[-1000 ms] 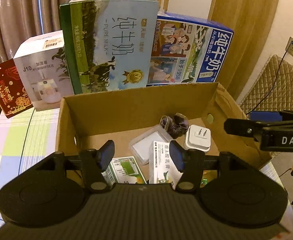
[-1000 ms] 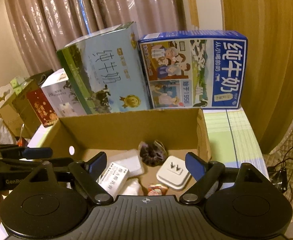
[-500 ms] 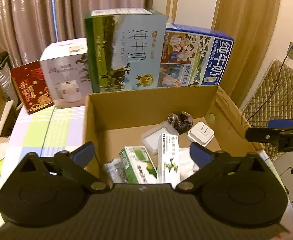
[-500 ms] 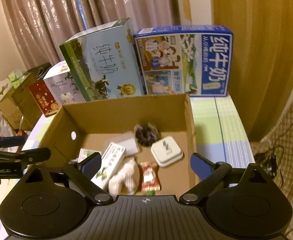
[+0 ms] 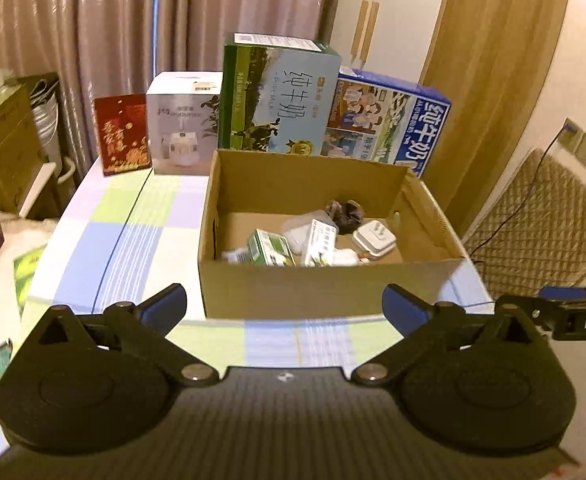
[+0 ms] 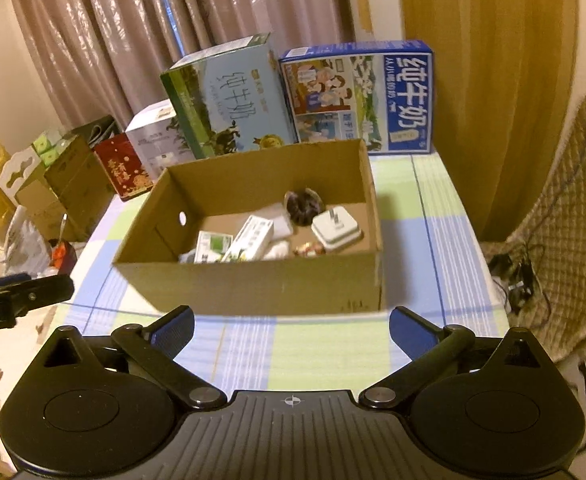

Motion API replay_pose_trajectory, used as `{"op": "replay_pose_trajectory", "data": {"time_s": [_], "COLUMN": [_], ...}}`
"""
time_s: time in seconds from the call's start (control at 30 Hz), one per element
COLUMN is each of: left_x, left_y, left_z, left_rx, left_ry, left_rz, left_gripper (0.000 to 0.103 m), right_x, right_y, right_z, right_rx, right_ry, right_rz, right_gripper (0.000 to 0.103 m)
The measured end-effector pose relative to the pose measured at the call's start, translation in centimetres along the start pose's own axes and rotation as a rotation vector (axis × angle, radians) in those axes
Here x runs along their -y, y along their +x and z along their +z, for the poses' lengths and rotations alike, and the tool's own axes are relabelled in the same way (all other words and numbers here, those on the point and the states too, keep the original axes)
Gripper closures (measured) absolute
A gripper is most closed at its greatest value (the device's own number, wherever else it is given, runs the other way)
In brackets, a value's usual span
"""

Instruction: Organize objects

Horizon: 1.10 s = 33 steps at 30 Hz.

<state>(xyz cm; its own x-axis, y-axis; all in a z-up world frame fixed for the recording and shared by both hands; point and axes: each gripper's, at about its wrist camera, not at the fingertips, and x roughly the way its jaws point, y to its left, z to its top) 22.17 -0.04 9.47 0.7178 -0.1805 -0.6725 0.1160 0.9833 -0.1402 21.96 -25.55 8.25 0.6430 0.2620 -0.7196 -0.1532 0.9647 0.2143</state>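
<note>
Left gripper (image 5: 284,307) and right gripper (image 6: 291,327) both gape wide, empty; cardboard box (image 6: 253,284) sits mid-bench (image 6: 313,344), holding small items.

The left gripper (image 5: 285,308) and right gripper (image 6: 291,326) both hover side by side, jaws spread wide, gripping nothing.

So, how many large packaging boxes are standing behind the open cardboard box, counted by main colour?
Green and light blue: 1, the milk carton box
Blue: 1, the second milk box
White: 1, the humidifier box
Red: 1, the gift box
Total: 4, all behind the cardboard box
</note>
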Motion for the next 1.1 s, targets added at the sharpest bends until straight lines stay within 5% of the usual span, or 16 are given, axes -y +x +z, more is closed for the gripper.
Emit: {"op": "replay_pose_trajectory", "data": {"time_s": [0.53,1.1], "left_x": [2.0,3.5], "left_y": [-10.9,-13.0], "left_z": [-5.9,-9.2], "left_rx": [0.042,0.035], "left_ry": [-0.032,0.003], "left_rz": [0.072,0.107], "left_gripper": [0.001,0.001], "right_x": [-3.1,-3.1], "right_y": [-9.6,-11.2], "right_z": [-6.0,-9.2], "right_rx": [0.052,0.032], "right_ry": [0.015,-0.004], "right_rz": [-0.014,-0.028], "right_gripper": [0.002,0.002]}}
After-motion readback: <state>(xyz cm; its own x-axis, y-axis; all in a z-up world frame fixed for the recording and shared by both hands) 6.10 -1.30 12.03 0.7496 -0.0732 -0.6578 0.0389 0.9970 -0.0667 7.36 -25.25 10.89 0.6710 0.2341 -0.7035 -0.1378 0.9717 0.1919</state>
